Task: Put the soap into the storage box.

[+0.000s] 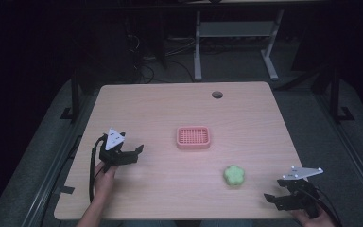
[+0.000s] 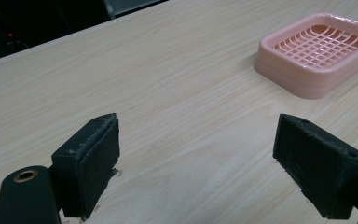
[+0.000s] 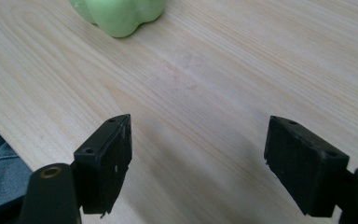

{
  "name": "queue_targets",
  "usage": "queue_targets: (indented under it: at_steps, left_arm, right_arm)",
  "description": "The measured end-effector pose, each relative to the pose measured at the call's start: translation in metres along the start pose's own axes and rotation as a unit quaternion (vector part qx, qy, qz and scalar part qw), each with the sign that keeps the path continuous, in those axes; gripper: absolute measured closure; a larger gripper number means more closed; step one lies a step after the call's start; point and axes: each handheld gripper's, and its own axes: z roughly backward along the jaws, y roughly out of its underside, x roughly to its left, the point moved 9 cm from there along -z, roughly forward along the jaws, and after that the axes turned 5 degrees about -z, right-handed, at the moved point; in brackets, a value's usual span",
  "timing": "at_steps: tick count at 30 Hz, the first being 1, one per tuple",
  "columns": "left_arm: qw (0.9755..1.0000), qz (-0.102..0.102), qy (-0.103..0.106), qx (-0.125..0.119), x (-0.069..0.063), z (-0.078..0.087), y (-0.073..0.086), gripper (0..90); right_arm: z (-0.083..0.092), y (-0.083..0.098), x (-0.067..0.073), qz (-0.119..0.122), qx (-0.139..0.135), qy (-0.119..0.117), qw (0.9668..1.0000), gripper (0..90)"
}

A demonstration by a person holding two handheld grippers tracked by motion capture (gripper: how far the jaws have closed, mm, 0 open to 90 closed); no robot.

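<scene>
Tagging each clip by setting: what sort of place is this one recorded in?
Probably a lab or workshop data-collection station: a bare wooden table with a cable hole, loose cables on the dark floor, and another desk's metal legs behind.

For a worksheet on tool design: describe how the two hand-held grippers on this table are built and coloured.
Both are black. The left gripper and right gripper each carry a pale grey three-cornered plate with small dark dots on top and trail a black cable. Each has two blocky black jaws with flat pads; a brass-coloured ring sits near one jaw's base.
</scene>
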Motion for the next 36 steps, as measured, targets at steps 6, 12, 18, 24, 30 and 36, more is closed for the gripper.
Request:
queue_targets:
  at_steps: [6, 12, 18, 24, 30, 36]
  left_arm:
    - [1.0000, 0.001, 0.002, 0.001, -0.002, 0.000, 0.000, 14.3]
    - [1.0000, 0.000, 0.001, 0.000, -0.002, 0.000, 0.000, 14.3]
    - [1.0000, -0.002, 0.001, 0.000, -0.002, 0.000, 0.000, 14.3]
    - [1.0000, 0.001, -0.001, 0.000, 0.001, 0.001, 0.001, 14.3]
    - [1.0000, 0.006, -0.003, -0.002, 0.002, 0.002, 0.001, 14.3]
    - [1.0000, 0.002, -0.002, -0.001, 0.002, 0.002, 0.001, 14.3]
  right_arm:
    - [-0.002, -0.005, 0.009, 0.020, 0.008, -0.004, 0.9998, 22.6]
    - [-0.003, -0.014, 0.016, 0.033, 0.019, -0.009, 0.9992, 22.6]
    - [-0.001, -0.024, 0.021, 0.049, 0.026, -0.008, 0.9984, 22.6]
    - [0.000, -0.035, 0.025, 0.063, 0.039, -0.011, 0.9972, 22.6]
    - [0.000, -0.044, 0.028, 0.073, 0.046, -0.011, 0.9962, 22.6]
    - [0.000, -0.057, 0.034, 0.090, 0.056, -0.013, 0.9943, 22.6]
